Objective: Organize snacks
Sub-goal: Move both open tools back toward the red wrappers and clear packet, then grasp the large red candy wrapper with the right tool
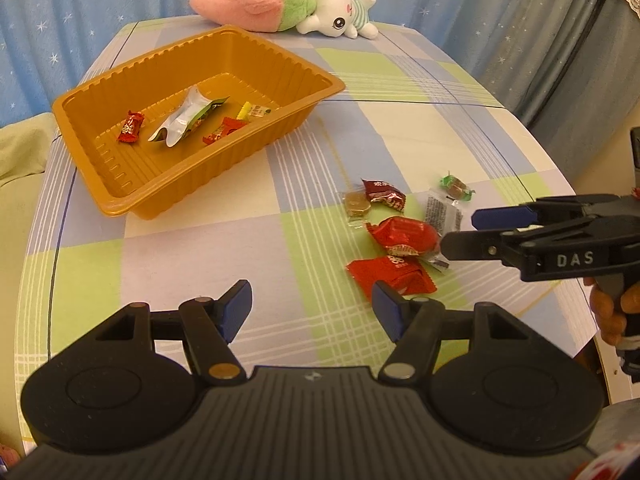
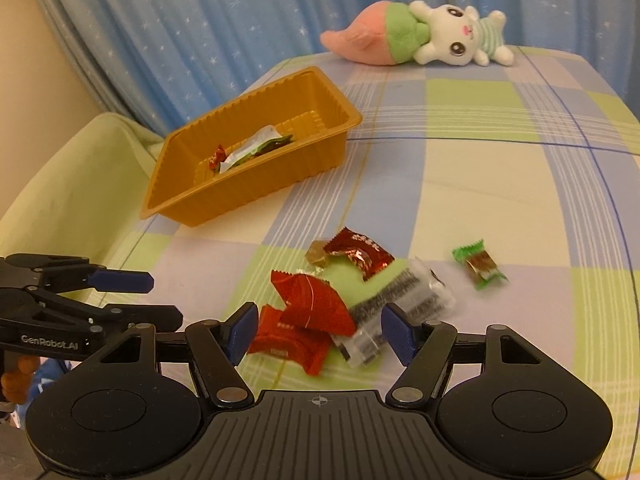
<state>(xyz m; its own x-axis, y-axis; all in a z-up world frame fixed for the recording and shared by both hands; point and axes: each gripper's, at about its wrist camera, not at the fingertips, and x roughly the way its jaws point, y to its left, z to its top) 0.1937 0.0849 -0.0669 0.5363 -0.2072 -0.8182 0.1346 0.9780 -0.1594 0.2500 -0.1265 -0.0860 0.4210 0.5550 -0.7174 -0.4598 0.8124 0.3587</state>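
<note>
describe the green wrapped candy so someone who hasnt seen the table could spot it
On the checked tablecloth, look away from the orange tray to the loose cluster of snacks nearer the grippers. The green-wrapped candy lies alone at the cluster's right edge in the right wrist view, just beyond the clear packet. It is the only one with green twisted ends and a brown middle; its neighbours are red.

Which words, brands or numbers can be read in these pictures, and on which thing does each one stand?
"DAS": on the right gripper.
"GenRobot.AI": on the left gripper.
Red snack wrappers: printed characters, too small to read.
Clear packet: dense black print, too blurred to read.
</note>
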